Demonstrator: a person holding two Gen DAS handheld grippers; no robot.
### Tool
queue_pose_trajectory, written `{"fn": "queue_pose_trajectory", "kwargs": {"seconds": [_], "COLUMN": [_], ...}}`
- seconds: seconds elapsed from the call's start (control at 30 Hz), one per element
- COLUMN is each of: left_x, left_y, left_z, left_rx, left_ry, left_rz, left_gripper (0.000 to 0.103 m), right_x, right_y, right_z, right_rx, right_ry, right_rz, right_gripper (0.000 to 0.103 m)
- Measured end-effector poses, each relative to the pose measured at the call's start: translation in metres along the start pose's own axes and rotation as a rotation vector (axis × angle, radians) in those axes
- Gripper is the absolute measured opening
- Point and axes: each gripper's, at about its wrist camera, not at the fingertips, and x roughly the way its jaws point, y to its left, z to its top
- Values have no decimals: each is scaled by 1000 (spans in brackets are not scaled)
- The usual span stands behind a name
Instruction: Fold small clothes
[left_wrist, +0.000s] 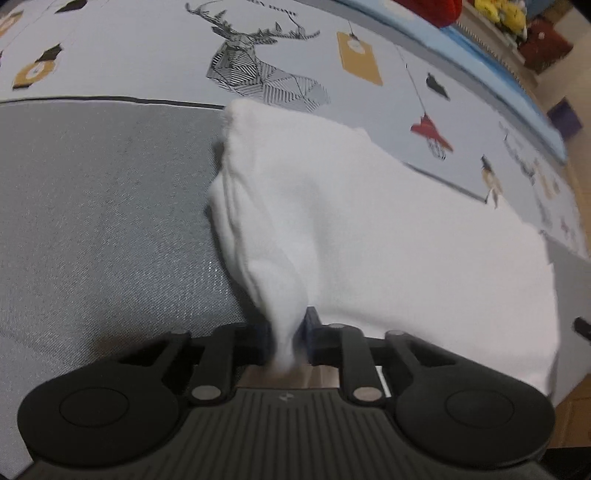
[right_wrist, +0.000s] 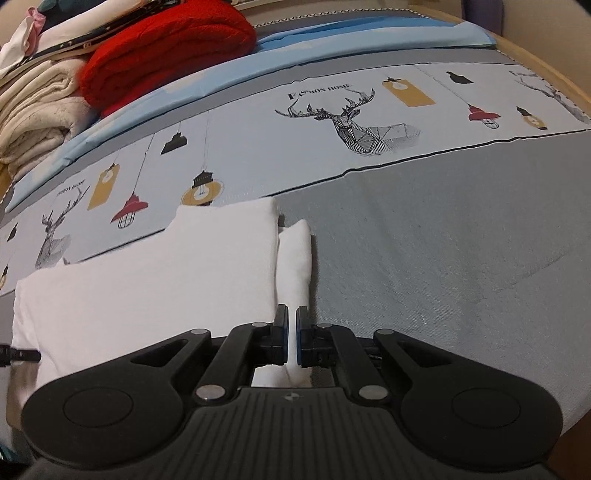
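A white garment (left_wrist: 369, 229) lies partly folded on the bed. In the left wrist view my left gripper (left_wrist: 286, 332) is shut on a bunched left edge of the garment, which is lifted and drawn toward the camera. In the right wrist view the white garment (right_wrist: 155, 280) lies flat at the left, with a narrow folded strip (right_wrist: 295, 258) along its right edge. My right gripper (right_wrist: 291, 339) is shut on the near end of that strip, with white cloth between the blue pads.
The bed cover (right_wrist: 443, 258) is grey near me and pale with deer and lamp prints farther back. A red folded blanket (right_wrist: 166, 48) and cream towels (right_wrist: 37, 110) are stacked at the far left. The tip of the other gripper (right_wrist: 18, 356) shows at the left edge.
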Motion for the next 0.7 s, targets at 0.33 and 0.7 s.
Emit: {"fn": "queue_pose_trajectory", "kwargs": {"seconds": [0.33,0.7], "left_x": [-57,-106], "left_y": [57,16], "left_z": [-3,-4], "left_rx": [50,-54], "left_ry": [-142,-301], "left_rz": [402,-57], "left_gripper": [14,12], "right_x": [7,6], "right_y": [46,71], "right_z": [5,3], "right_rx": [8,-68], "right_ry": [-54,-71], "right_rz": [26,71], "right_gripper": [3,3]}}
